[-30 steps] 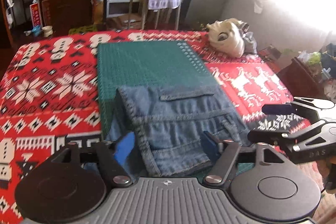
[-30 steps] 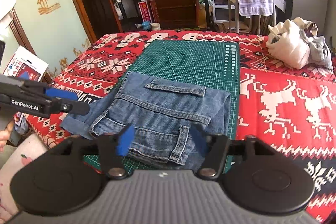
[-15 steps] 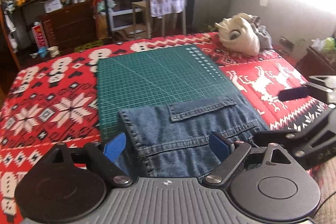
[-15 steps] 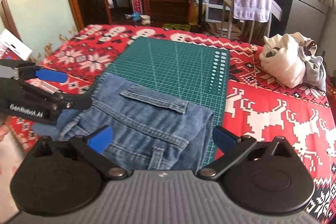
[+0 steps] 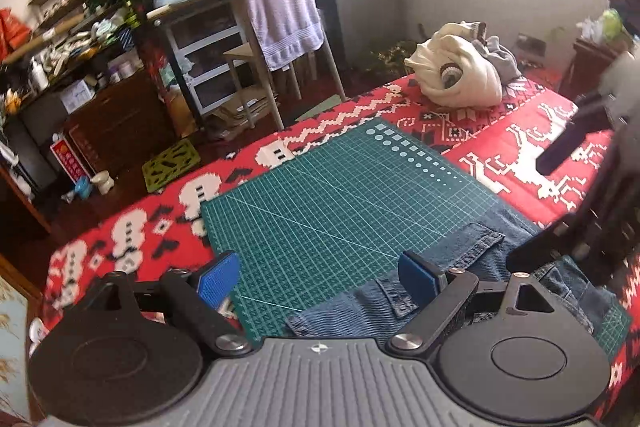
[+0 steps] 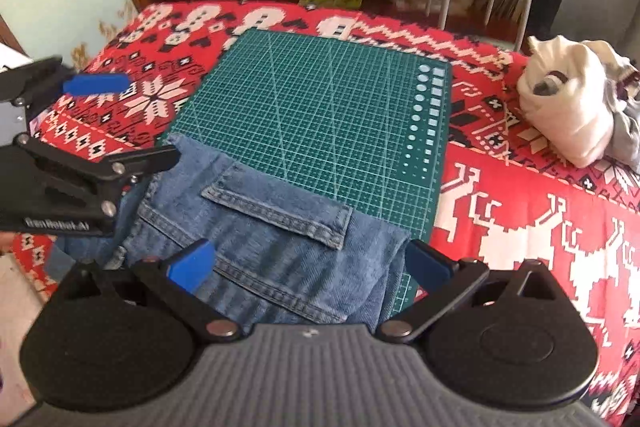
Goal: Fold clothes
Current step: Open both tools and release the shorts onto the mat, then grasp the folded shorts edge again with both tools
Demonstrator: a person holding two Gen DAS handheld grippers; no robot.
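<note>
Change: both grippers were raised and drawn back from the denim over the last second, and their fingers were spread wider.
Left gripper (image 5: 319,277): blue-padded fingers were held wide apart and empty, above the near left part of the cutting mat (image 5: 340,203).
Right gripper (image 6: 306,265): fingers were likewise spread with nothing between them, just over the near edge of the denim.
Folded jeans (image 6: 276,231): the garment was laid as a compact, layered rectangle on the near end of the mat, with a loose part spilling off the left side onto the red patterned cloth (image 6: 540,227).
Orientation: the long axis was seen running left to right across the near edge of the mat; the pocket flap (image 6: 276,211) faced up, toward the far side.
Progress: the jeans were judged already folded at least once; whether a further fold was intended cannot be told. The spilling left part was judged still untidy.
Far side: a bundle of pale clothes (image 6: 576,111) was left unfolded at the far right corner, so more work was judged to remain.
</note>
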